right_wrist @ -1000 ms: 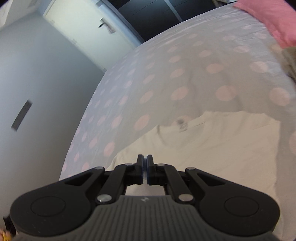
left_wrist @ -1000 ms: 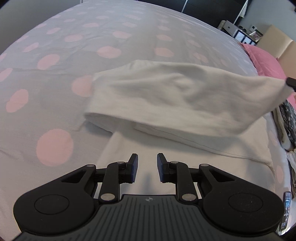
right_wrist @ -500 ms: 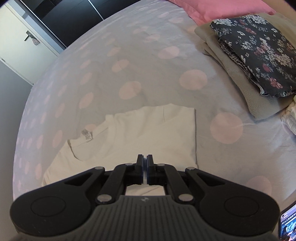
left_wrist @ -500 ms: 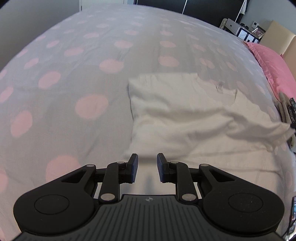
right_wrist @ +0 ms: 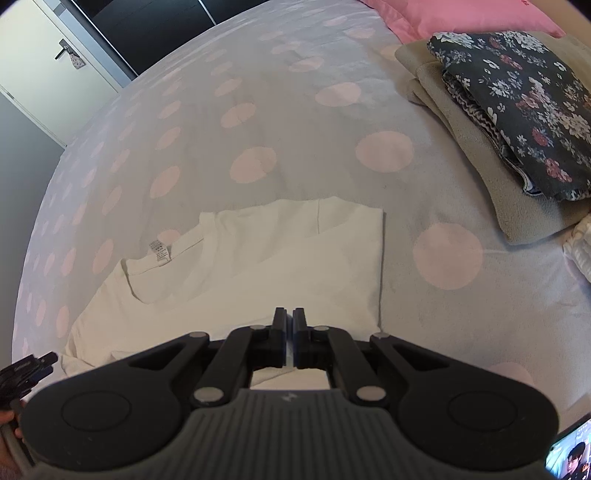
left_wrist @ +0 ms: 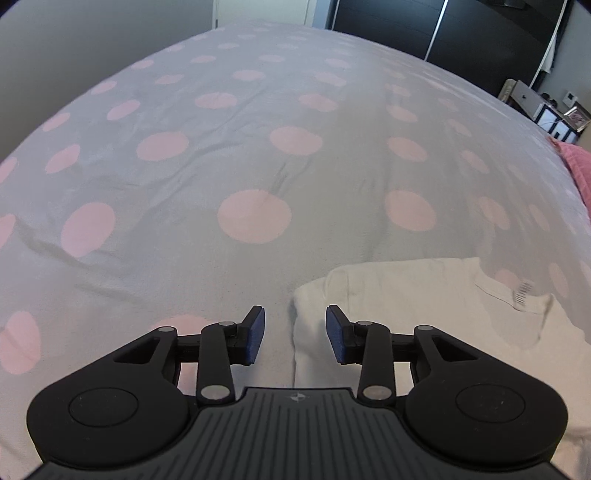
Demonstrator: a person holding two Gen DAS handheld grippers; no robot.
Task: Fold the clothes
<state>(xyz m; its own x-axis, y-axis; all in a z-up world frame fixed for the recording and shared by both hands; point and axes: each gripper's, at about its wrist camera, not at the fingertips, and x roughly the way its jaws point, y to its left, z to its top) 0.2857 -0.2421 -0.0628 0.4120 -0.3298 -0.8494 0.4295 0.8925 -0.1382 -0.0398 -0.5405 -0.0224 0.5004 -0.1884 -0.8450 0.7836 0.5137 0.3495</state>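
White T-shirt [right_wrist: 280, 258] lies partly folded — one side tucked, more folds left. Left gripper [left_wrist: 294, 334] opening, empty; right gripper [right_wrist: 289, 325] closed, empty. Folded stack [right_wrist: 509, 107] waits beside.

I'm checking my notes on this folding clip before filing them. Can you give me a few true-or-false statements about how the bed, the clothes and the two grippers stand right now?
1. The white T-shirt lies on a grey bedspread with pink dots. True.
2. The right gripper has its fingers spread wide apart. False: they are shut, with almost no gap.
3. A dark floral garment sits on top of a beige folded one. True.
4. The left gripper is clamped on the shirt's neck label. False: its fingers are opening over the shirt's folded edge, with nothing pressed between the pads; the label lies well off to the right.
5. The pillow at the head of the bed is blue. False: it is pink.
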